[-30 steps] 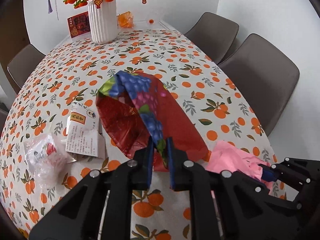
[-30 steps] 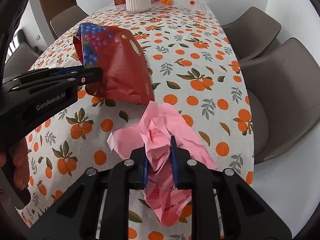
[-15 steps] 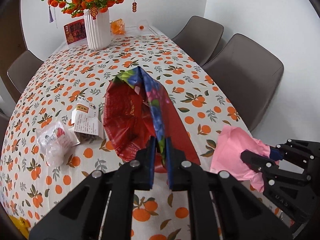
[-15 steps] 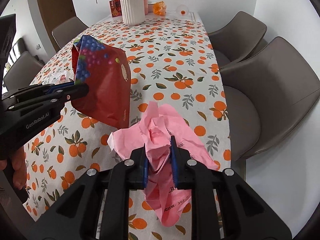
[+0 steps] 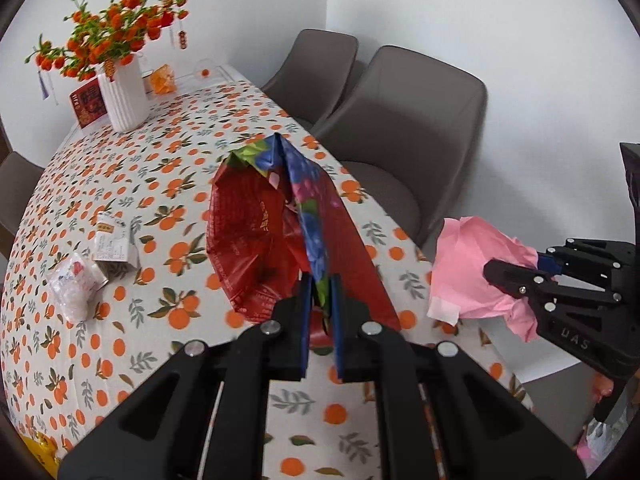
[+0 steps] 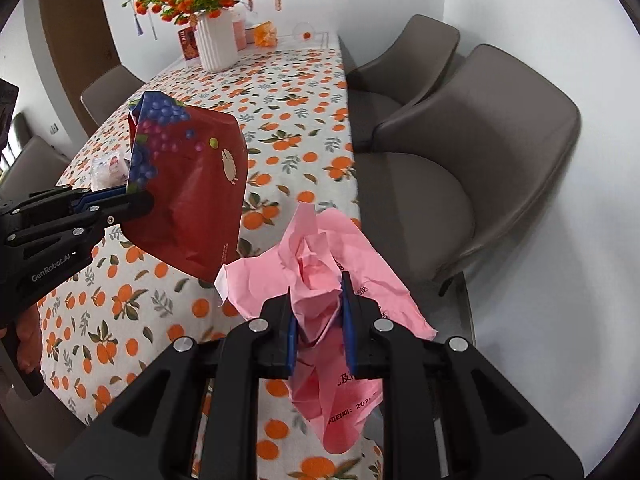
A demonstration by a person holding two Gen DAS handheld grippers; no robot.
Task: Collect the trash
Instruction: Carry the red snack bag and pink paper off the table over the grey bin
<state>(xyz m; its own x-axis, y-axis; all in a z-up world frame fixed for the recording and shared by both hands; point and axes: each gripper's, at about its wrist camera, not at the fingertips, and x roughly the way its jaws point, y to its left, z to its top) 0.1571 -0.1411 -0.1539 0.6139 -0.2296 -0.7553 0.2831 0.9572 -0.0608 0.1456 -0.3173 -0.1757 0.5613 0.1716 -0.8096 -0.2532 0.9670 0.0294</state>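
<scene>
Trash (image 5: 72, 288) on orange-print tablecloth (image 5: 160, 168), chairs (image 5: 400, 120) beside.

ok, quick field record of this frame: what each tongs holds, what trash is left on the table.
left tongs: shut on red snack bag, held above the table
right tongs: shut on crumpled pink paper, lifted by the table edge
left on tablecloth: clear plastic wrapper, small printed carton
far end: white vase of orange flowers

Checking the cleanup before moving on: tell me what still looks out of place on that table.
A clear plastic wrapper and a small opened carton lie loose on the tablecloth, left of the held red bag.
</scene>
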